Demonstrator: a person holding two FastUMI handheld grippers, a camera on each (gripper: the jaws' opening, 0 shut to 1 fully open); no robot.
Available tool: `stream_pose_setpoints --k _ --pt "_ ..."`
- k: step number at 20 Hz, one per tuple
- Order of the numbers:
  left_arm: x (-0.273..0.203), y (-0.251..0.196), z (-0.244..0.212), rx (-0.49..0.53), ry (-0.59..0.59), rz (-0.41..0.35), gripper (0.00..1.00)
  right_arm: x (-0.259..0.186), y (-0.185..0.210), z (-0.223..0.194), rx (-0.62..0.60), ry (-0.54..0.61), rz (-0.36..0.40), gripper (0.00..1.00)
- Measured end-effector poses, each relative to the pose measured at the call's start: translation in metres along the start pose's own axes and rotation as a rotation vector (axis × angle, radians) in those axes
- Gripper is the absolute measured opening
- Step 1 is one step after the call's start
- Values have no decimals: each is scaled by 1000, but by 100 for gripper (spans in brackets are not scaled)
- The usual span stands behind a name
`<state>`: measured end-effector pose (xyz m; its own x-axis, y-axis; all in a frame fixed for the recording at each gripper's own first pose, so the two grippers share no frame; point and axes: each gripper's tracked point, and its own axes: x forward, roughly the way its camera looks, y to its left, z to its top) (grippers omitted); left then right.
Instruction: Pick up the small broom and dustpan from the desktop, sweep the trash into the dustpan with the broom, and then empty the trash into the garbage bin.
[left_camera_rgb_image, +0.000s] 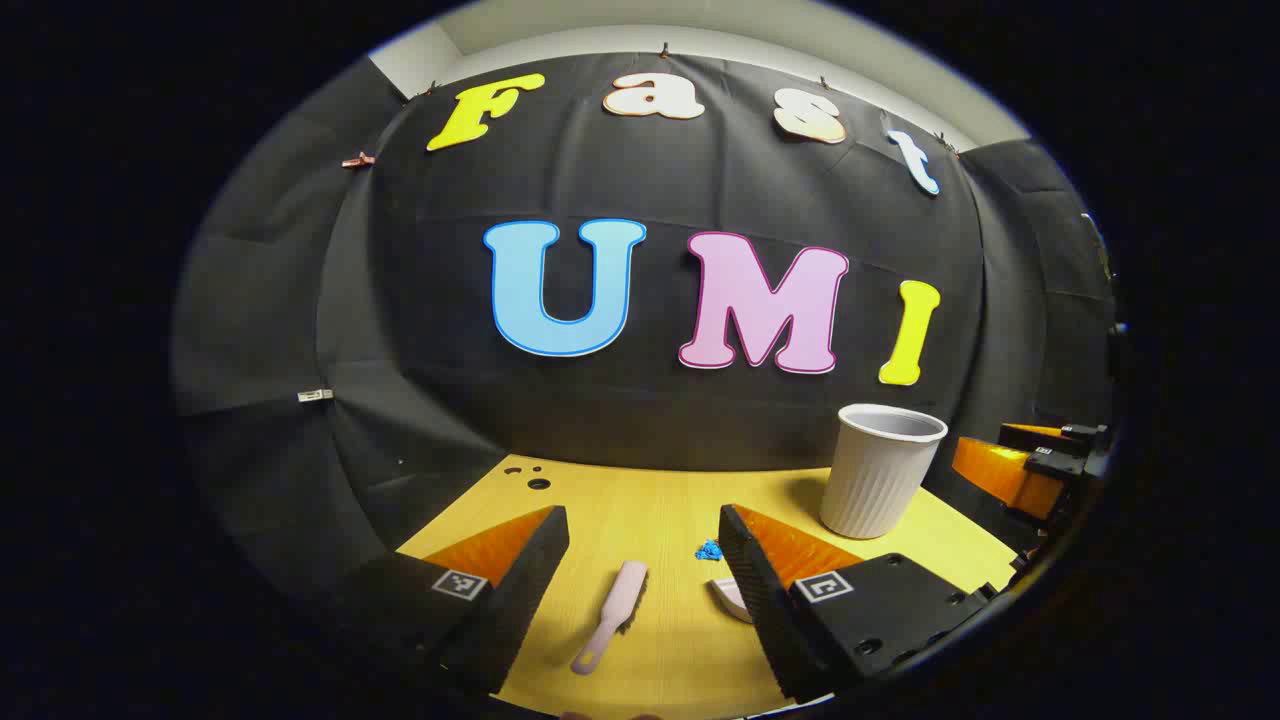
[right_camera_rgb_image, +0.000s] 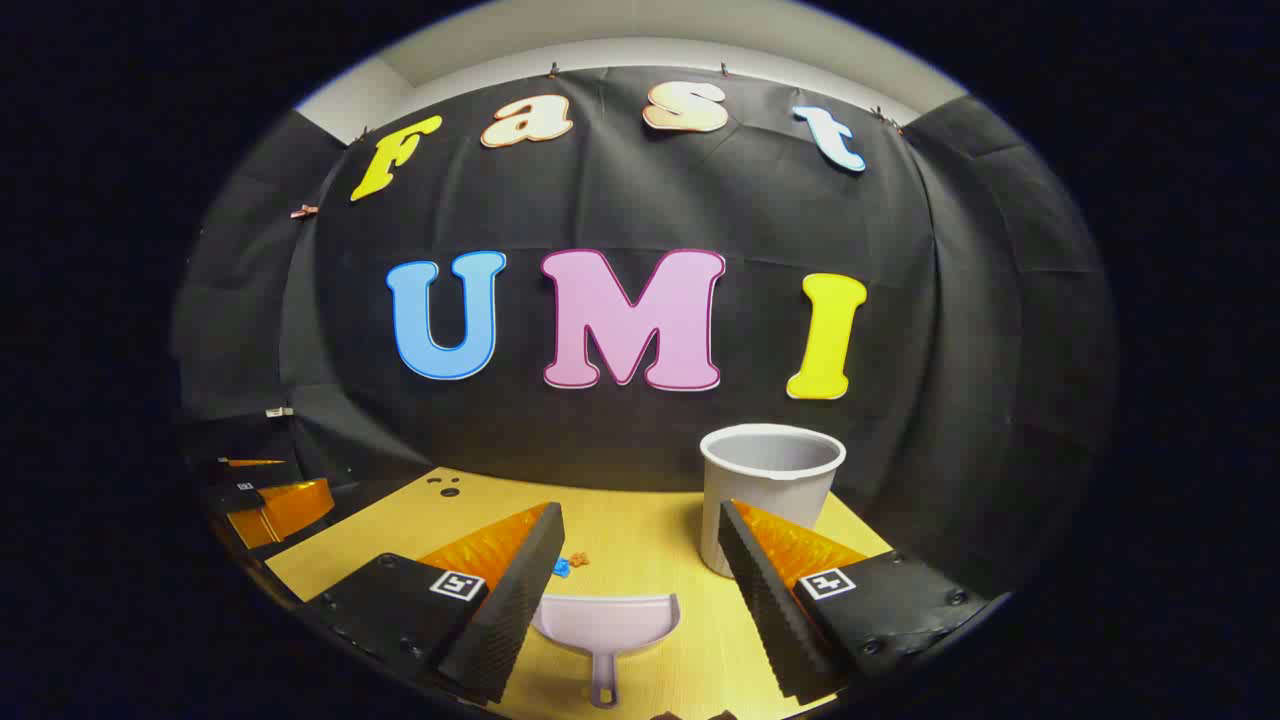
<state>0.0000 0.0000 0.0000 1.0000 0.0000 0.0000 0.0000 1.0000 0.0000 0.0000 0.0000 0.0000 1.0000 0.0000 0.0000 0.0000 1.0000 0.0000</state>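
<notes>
One broom (left_camera_rgb_image: 612, 614), one dustpan (right_camera_rgb_image: 606, 626), one bin (right_camera_rgb_image: 768, 490), two trash bits (right_camera_rgb_image: 570, 564).

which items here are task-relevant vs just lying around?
Job:
- broom, flat on desk
- dustpan, flat on desk
- trash bits between them and the bin
- garbage bin, upright
- left gripper and right gripper, jaws open

Lying about:
- holes in desk

The yellow wood-grain desk (right_camera_rgb_image: 640, 530) looks smooth and matt. The ribbed grey plastic bin (right_camera_rgb_image: 768, 480), lilac plastic dustpan (right_camera_rgb_image: 606, 622) and pink plastic broom (left_camera_rgb_image: 612, 615) look smooth.
</notes>
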Motion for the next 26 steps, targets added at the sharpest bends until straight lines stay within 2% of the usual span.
stream_pose_setpoints --k 7,10,17,20,26 --pt "-2 7 -20 -14 52 -12 96 5 6 -17 4 60 14 97" --pt "-3 5 -24 -77 76 -36 95 6 7 -29 -10 104 14 97" --pt "-10 21 -37 -83 108 10 95 12 13 -67 6 217 37 97" --pt "-11 20 -48 -108 140 15 95 18 8 -94 -19 307 30 97" --pt "-9 34 -61 -149 172 78 96 25 12 -146 -56 473 46 98"
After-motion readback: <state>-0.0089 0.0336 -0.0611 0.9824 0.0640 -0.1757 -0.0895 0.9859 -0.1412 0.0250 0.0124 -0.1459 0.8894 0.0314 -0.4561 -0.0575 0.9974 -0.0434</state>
